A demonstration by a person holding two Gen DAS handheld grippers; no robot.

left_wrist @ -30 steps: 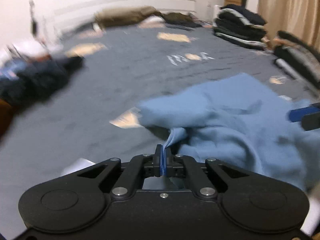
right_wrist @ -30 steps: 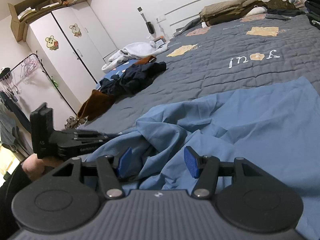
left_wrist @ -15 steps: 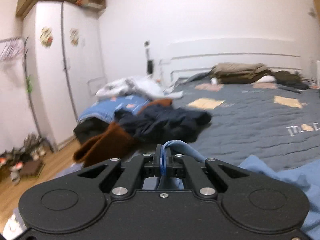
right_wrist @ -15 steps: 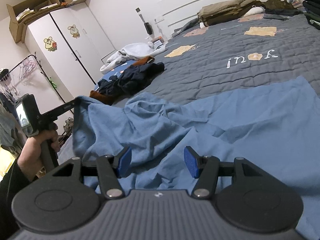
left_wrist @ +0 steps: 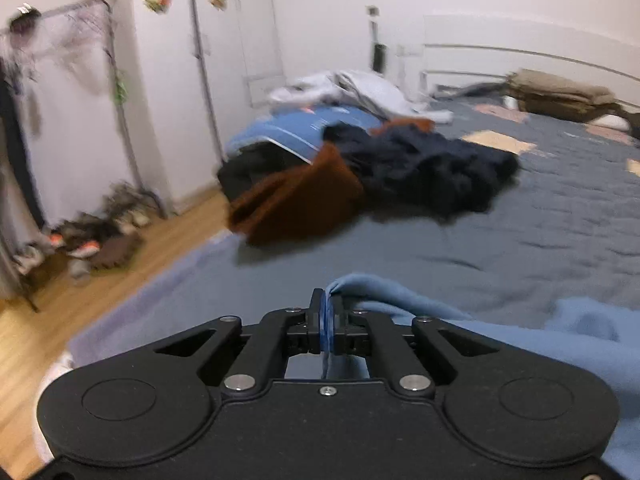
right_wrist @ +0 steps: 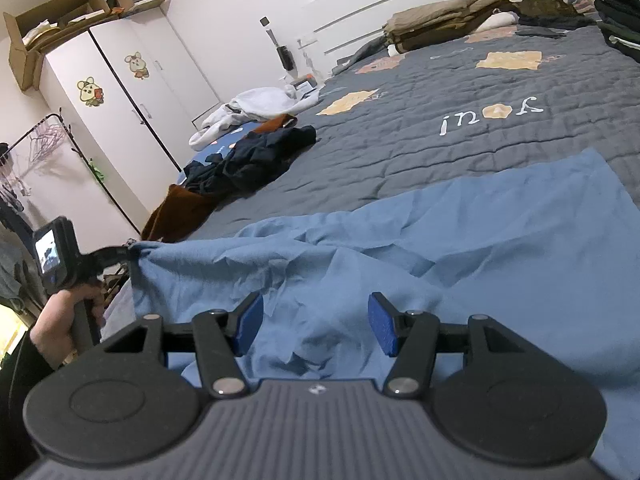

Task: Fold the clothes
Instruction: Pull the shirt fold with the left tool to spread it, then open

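Bed (right_wrist: 460, 80) in grey quilt carries the blue garment (right_wrist: 460, 248), spread rightward from the left hand-held gripper (left_wrist: 327, 316), which pinches its corner tight. Right hand-held gripper (right_wrist: 316, 326) hovers spread over rumpled middle, nearer the loose folds. Wardrobe (right_wrist: 132, 92) stands beyond.

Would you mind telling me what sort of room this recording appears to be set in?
Most likely a home bedroom. A wide bed with a grey quilted cover fills most of the view, a white wardrobe stands against the wall, and a clothes rack with shoes under it sits beside it.
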